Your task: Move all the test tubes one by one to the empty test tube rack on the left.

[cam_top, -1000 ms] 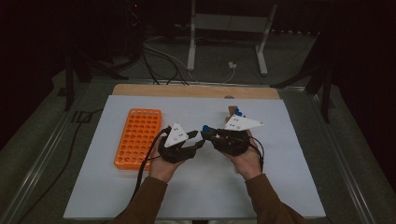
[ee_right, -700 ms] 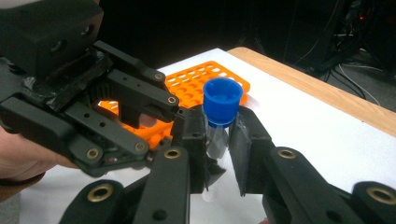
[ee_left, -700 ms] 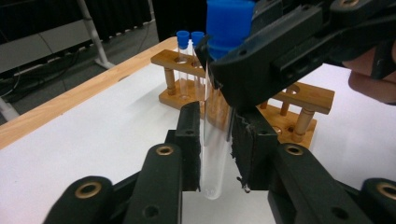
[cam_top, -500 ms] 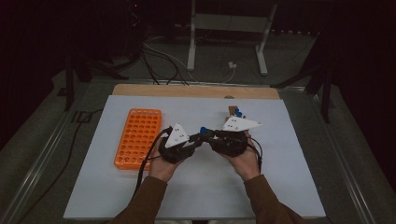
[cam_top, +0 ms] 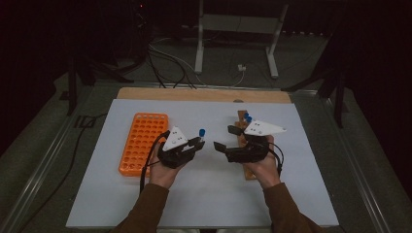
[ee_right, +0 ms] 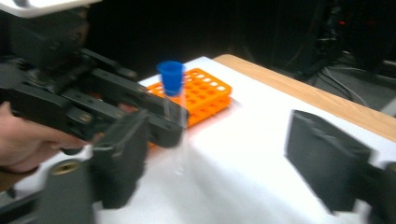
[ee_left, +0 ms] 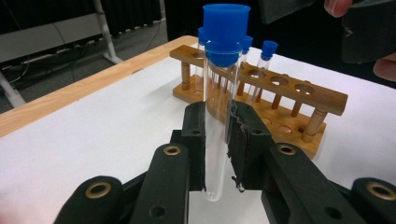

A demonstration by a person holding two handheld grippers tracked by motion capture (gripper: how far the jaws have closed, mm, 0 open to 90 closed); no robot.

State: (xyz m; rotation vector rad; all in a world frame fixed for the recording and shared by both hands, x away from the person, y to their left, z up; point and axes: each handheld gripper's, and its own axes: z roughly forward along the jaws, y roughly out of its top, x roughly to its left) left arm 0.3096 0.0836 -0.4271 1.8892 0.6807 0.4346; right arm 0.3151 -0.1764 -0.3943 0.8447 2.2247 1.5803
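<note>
One clear test tube (ee_left: 215, 116) with a blue cap (ee_left: 225, 32), upright and clamped about mid-length between the jaws of the left gripper (ee_left: 215, 149), rounded bottom hanging just below the pads. Held above the white worktop (cam_top: 209, 204), between the orange rack (cam_top: 144, 142) and the wooden rack (ee_left: 280, 100). Seen from the high view as a blue cap (cam_top: 201, 131) at the tip of the left gripper (cam_top: 197, 142), just beside the orange rack's right edge.

Opposite, across a small gap, the right gripper (cam_top: 224, 140), jaws wide apart and just been opening, nothing between them. Pointed at the tube from the wooden rack's side. Same state in the right gripper view: two black pads (ee_right: 327, 163) far apart, blurred, with the capped tube (ee_right: 173, 107) beyond them in the other gripper's grasp and the orange rack (ee_right: 205, 95) behind it.

Farther from the tube, the wooden rack (cam_top: 241, 141) lying partly under the right hand (cam_top: 262, 167), with a few more blue-capped tubes (ee_left: 266, 65) standing at its far end and several holes nearer the right hand bare. Left of the tube, the orange rack flat on the worktop, its holes facing up. Beyond both racks, a bare wooden strip (cam_top: 204, 94) along the worktop's far edge.
</note>
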